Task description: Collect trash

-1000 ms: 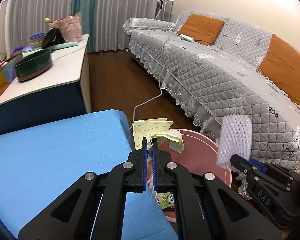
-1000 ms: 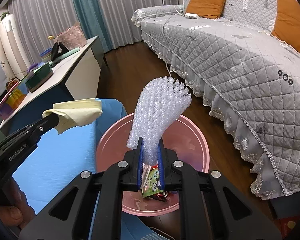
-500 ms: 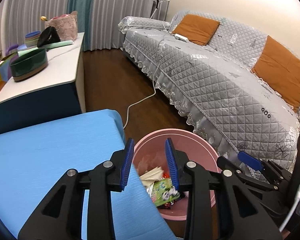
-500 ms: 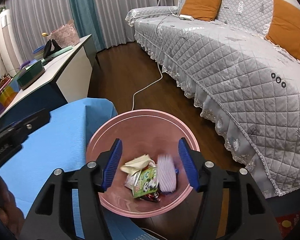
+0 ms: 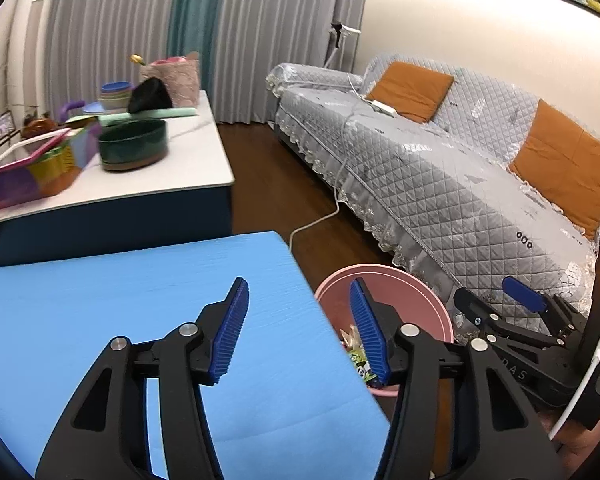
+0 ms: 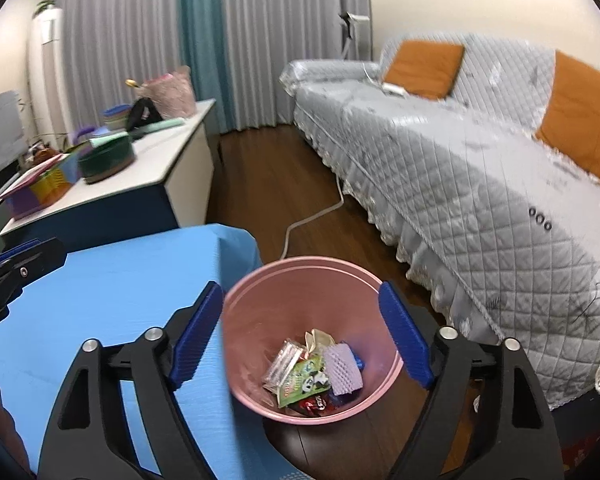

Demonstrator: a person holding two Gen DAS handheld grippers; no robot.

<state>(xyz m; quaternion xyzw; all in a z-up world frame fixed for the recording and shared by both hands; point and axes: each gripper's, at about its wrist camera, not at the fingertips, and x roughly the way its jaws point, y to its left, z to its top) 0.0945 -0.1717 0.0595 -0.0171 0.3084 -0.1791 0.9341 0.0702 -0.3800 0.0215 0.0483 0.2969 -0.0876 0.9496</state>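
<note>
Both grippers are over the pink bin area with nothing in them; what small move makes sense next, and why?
Probably swing both back over the blue table to look for more trash: the left gripper and right gripper have just been opening, nothing between them, and the foam piece lies in the pink bin.

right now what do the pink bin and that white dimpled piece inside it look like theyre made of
Pink bin: probably plastic, going by its smooth, thin, evenly coloured wall with a moulded rim. White dimpled piece: looks like foam or bubble wrap, from its regular raised cells; which one is unclear.

Pink bin (image 6: 244, 300) on floor, wrappers (image 6: 300, 380) and bubble wrap (image 6: 342, 368) inside
</note>
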